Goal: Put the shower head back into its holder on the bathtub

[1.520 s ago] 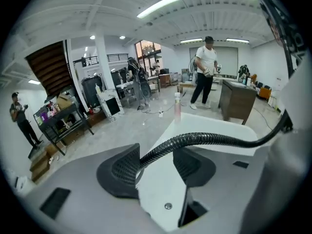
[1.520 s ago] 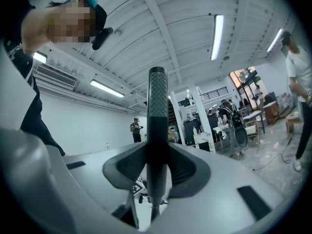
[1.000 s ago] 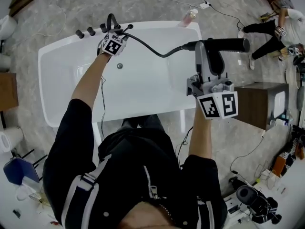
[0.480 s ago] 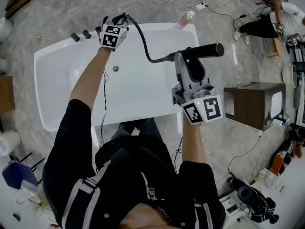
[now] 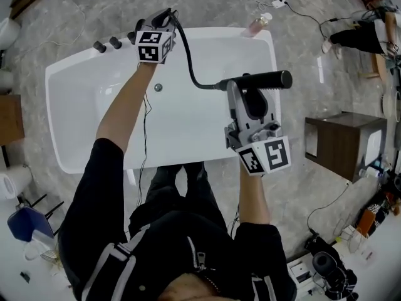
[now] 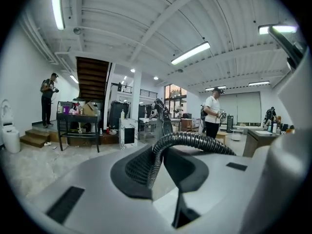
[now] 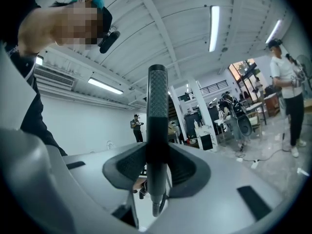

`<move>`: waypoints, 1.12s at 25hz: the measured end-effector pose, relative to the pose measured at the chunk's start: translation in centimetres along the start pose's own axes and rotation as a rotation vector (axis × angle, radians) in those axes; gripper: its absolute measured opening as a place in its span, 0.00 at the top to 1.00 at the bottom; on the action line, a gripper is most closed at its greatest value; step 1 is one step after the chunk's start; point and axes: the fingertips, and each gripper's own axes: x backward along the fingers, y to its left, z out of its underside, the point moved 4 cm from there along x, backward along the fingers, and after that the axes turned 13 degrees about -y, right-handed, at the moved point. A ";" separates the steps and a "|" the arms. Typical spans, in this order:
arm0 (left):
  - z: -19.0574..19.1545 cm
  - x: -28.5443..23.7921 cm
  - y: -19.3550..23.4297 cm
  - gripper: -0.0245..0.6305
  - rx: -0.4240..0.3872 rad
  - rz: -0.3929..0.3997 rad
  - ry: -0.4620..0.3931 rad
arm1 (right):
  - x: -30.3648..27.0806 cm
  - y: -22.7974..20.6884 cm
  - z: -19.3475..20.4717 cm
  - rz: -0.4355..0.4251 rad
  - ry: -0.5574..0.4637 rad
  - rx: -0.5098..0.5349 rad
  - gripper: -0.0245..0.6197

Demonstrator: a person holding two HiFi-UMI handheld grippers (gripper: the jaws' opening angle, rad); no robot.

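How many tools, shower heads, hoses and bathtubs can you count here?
tools: 2, the left tool, whose jaws have just been closing on the hose, and the right tool, shut on the shower head
shower head: 1
hose: 1
bathtub: 1
total: 5

This is a big open workshop hall or test lab, not a home bathroom. A freestanding white bathtub [image 5: 75,124] stands alone on a grey marbled floor [image 5: 69,11]. Loose cables [image 5: 276,2] trail at 1 o'clock and a wooden cabinet [image 5: 341,146] sits at 3 o'clock. The left gripper view shows a ribbed white ceiling [image 6: 146,13] with tube lights [image 6: 190,52], a dark staircase [image 6: 91,79] at 10 o'clock, a loaded rack [image 6: 78,121] and other people [image 6: 213,113] standing about.
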 end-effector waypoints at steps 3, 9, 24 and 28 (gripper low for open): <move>-0.1 -1.1 0.4 0.84 -0.001 -0.008 -0.009 | 0.2 -0.6 0.9 0.010 0.004 -0.016 0.74; 4.5 -1.4 0.3 0.84 0.020 0.001 0.051 | 0.7 -1.2 2.8 0.021 0.030 -0.019 0.74; 19.6 4.2 -1.3 0.74 -0.002 -0.047 0.380 | 3.4 -4.0 4.8 0.059 0.096 -0.009 0.74; 20.7 5.5 -0.8 0.64 0.030 -0.093 0.410 | 3.6 -4.3 4.1 0.057 0.087 -0.004 0.74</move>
